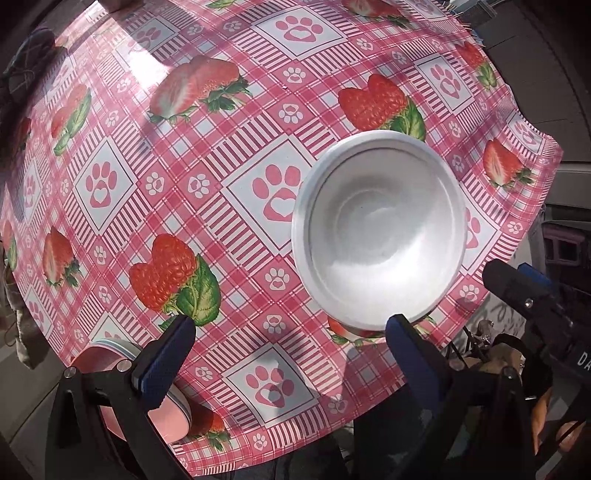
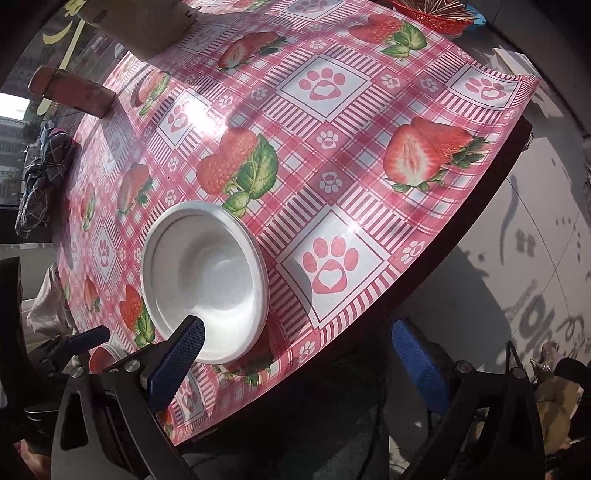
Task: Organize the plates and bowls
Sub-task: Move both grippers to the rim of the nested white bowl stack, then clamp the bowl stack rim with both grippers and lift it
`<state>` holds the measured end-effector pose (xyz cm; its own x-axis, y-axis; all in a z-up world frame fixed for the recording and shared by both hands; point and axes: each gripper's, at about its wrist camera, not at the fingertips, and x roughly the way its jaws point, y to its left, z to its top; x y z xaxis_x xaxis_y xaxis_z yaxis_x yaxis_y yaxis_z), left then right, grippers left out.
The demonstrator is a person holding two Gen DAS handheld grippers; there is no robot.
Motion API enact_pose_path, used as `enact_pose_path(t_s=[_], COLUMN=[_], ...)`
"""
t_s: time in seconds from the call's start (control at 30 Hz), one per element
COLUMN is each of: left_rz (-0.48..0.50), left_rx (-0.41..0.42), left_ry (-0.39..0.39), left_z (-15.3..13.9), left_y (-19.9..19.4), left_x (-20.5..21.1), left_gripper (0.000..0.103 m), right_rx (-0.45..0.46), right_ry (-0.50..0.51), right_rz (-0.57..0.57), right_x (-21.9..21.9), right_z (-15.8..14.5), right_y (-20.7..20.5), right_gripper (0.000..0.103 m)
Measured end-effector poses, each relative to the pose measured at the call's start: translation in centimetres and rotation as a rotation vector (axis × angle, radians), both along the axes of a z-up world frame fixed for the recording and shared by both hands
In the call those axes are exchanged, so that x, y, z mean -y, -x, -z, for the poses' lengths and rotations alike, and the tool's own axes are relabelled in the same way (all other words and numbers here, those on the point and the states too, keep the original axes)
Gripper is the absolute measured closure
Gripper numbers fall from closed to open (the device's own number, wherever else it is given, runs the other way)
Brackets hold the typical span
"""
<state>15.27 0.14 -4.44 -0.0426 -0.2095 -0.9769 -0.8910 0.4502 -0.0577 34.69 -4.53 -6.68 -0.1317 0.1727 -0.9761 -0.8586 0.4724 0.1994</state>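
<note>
The worktop point(image 2: 369, 155) is covered with a pink checked cloth point(image 1: 207, 206) printed with strawberries and paw marks. At the far edge of the worktop stands a red basket point(image 2: 432, 16) holding thin sticks. Beyond its far left side lies a dark checked folded cloth point(image 2: 42, 173).

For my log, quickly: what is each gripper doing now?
Left gripper: open, holding nothing.
Right gripper: open, holding nothing, near the white bowl.

Partial "DA" on right gripper point(image 1: 517, 295) body.
</note>
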Motion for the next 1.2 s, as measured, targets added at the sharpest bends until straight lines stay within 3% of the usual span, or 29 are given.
enact_pose_path(t_s=[0.63,0.93,1.1,1.2], left_rz=[0.028,0.039,-0.003,-0.015], left_rx=[-0.013,-0.053,-0.089,-0.101], left_ry=[-0.022,-0.060,-0.041,-0.034], left_z=[2.5,4.9,7.2,8.0], left_y=[-5.1,-8.0,-8.5,-8.6], left_x=[-1.1,-2.1,-3.3,-3.7], left_gripper=[0.000,0.000,0.000,0.000], right_rx=[0.083,0.181,0.200,0.275], right_ry=[0.039,0.098,0.131,0.160], right_rz=[-0.055,-0.175,-0.251,-0.335], right_x=[-1.7,-4.2,-6.1,-7.3], right_z=[0.7,2.0,3.0,3.2], right_y=[-1.0,-1.6,-0.8,0.5], right_gripper=[0.000,0.000,0.000,0.000])
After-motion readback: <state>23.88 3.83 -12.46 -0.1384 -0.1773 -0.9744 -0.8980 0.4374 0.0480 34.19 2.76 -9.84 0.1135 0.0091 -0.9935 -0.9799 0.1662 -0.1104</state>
